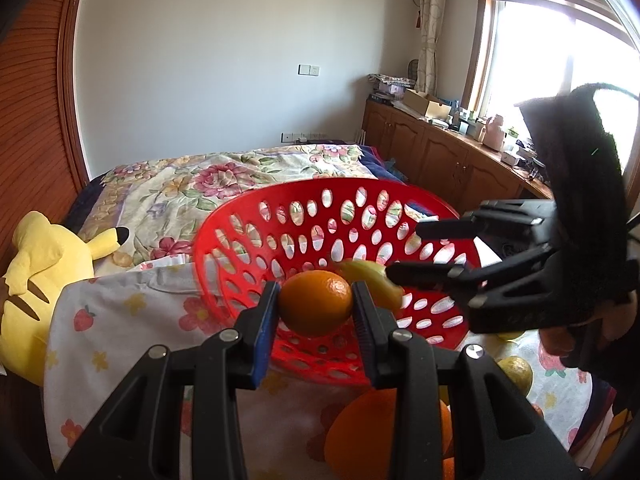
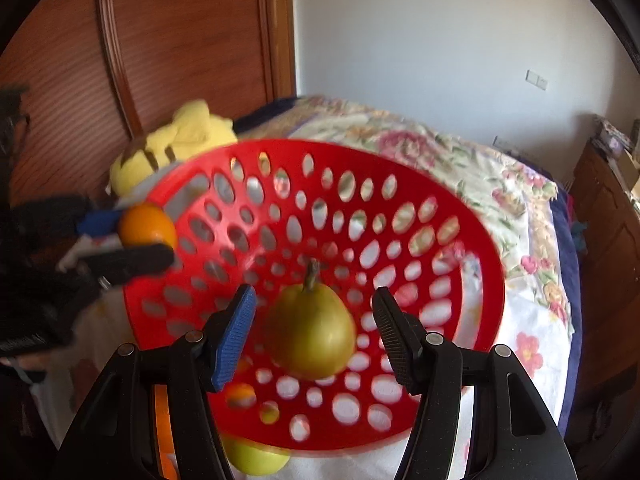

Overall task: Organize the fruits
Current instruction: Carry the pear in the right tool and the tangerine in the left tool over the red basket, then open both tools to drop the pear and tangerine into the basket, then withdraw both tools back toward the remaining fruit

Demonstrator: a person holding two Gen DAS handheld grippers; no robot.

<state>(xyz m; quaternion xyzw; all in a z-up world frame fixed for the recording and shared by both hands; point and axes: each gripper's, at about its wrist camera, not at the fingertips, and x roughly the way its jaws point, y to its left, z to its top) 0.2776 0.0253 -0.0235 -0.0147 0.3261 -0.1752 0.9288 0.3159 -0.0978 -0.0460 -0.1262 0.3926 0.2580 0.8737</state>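
Gripping orange (image 1: 316,303) between left fingers (image 1: 266,320), pear (image 2: 310,330) loose between right fingers (image 2: 234,336)

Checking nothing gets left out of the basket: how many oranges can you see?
2, maybe more hidden. One orange is clamped in the left gripper at the red basket's rim; another orange lies on the cloth below that gripper.

I saw basket (image 2: 472,240) upper right of right-wrist frame free | pear (image 2: 310,332) blocked centre | orange (image 2: 146,226) crowded left rim
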